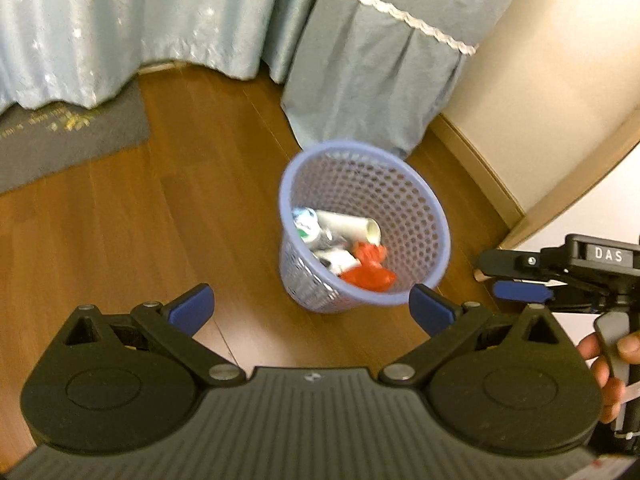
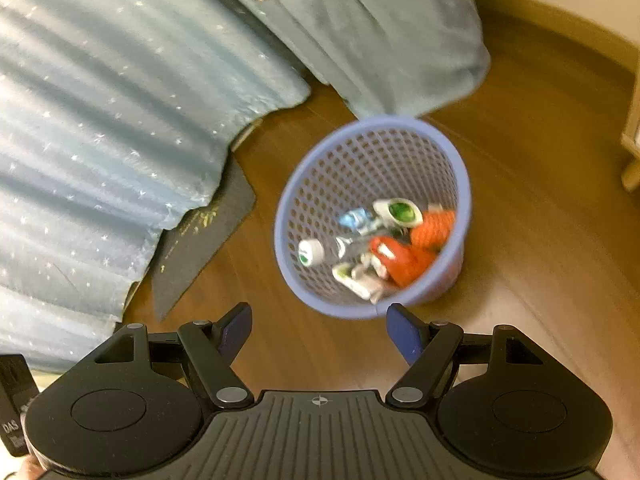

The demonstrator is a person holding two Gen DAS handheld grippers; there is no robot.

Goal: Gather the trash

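Note:
A lilac perforated waste basket [image 1: 416, 200] [image 2: 360, 160] stands on the wooden floor. Inside lie a white paper tube [image 1: 352, 225], crumpled orange plastic [image 1: 370, 270] [image 2: 420, 244], a bottle with a white cap [image 2: 312, 252] and small wrappers. My left gripper [image 1: 310, 308] hovers above and just short of the basket, open, with nothing between its blue pads. My right gripper [image 2: 320, 330] is also open and empty, just short of the basket's near rim. In the left wrist view the right gripper [image 1: 520, 280] shows from the side at the right edge, a hand [image 1: 608, 364] on its handle.
Pale blue curtains [image 1: 120, 20] [image 2: 100, 120] hang behind the basket, their hems reaching the floor. A dark grey mat [image 1: 68, 136] [image 2: 200, 248] lies at the left. A cream wall with a wooden skirting board [image 1: 480, 164] runs on the right.

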